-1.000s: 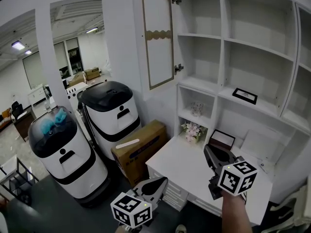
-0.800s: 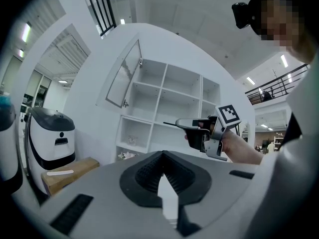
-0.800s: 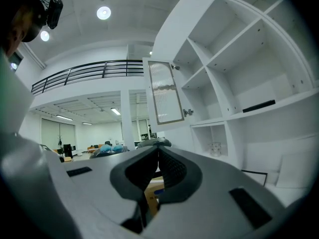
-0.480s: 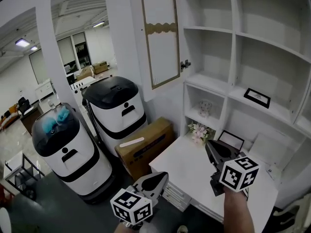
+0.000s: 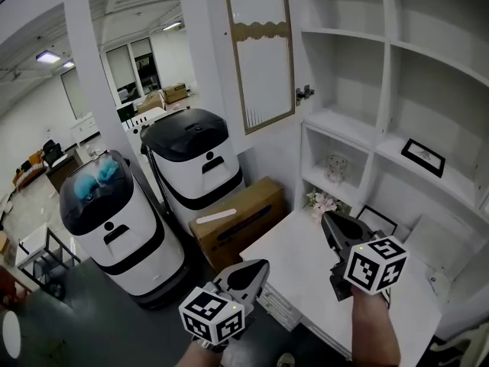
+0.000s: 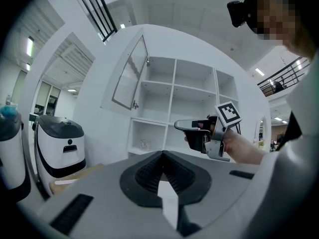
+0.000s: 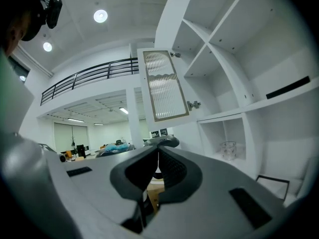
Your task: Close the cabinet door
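Observation:
The cabinet door, white-framed with a ribbed glass panel, stands swung open to the left of the white shelf unit. It also shows in the left gripper view and the right gripper view. My left gripper is low in the head view, shut and empty, well below the door. My right gripper hovers over the white desk, shut and empty, short of the shelves. Neither touches the door. In the left gripper view the left gripper has its jaws together and the right gripper shows ahead.
Two white and black rounded machines stand left of the cabinet, with a cardboard box beside them. A white desk sits under the shelves. Flowers, a glass jar and a framed picture sit in the shelf unit.
Both grippers have travelled sideways with the person, staying shut. The open door and shelves now sit further right and closer in the head view.

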`<action>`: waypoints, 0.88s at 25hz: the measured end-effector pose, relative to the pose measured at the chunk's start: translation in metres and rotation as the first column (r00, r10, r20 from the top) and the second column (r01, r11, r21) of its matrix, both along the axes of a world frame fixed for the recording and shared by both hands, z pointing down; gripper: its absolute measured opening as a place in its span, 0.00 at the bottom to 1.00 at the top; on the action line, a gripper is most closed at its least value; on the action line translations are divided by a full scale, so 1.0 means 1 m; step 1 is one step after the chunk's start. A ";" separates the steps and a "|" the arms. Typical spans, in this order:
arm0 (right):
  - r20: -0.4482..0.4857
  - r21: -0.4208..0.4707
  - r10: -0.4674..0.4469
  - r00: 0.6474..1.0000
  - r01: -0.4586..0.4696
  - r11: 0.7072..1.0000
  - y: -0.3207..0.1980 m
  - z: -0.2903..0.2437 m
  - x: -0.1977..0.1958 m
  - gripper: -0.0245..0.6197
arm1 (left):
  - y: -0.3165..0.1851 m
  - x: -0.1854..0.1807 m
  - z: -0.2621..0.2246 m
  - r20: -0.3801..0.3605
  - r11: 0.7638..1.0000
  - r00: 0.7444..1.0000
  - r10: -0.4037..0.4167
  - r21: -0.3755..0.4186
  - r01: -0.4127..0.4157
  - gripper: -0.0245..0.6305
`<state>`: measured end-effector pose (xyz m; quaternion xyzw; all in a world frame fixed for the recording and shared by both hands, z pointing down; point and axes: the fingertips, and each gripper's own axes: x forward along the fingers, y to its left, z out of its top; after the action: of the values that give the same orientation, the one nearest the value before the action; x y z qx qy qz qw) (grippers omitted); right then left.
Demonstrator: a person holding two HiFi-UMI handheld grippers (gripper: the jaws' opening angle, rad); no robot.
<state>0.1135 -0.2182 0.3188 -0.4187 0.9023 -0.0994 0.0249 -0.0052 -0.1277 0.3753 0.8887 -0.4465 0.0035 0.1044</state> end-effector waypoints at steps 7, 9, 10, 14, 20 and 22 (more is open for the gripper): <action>-0.008 0.013 -0.074 0.997 0.074 0.997 -0.021 -0.002 -0.011 0.05 | -0.018 0.005 -0.003 -0.005 0.998 0.998 -0.055 0.009 0.055 0.04; -0.008 0.014 -0.093 0.996 0.094 0.996 -0.026 -0.003 -0.015 0.05 | -0.021 0.004 -0.004 -0.009 0.998 0.998 -0.069 0.009 0.069 0.04; -0.007 0.015 -0.102 0.995 0.102 0.995 -0.028 -0.004 -0.017 0.05 | -0.023 0.004 -0.004 -0.009 0.997 0.997 -0.074 0.009 0.074 0.04; -0.003 0.019 -0.124 0.992 0.124 0.992 -0.037 -0.005 -0.028 0.05 | -0.030 0.002 -0.002 -0.001 0.996 0.996 -0.084 0.005 0.084 0.04; -0.003 0.020 -0.133 0.991 0.133 0.991 -0.050 -0.005 -0.056 0.05 | -0.043 -0.018 0.000 -0.001 0.996 0.996 -0.090 -0.001 0.090 0.04; -0.006 0.027 -0.126 0.992 0.126 0.992 -0.056 -0.007 -0.067 0.05 | -0.050 -0.026 0.001 -0.003 0.997 0.997 -0.073 -0.002 0.073 0.04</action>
<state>0.0466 -0.2747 0.3117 -0.3607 0.9283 -0.0876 0.0223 -0.0313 -0.1780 0.3759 0.8716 -0.4786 -0.0011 0.1060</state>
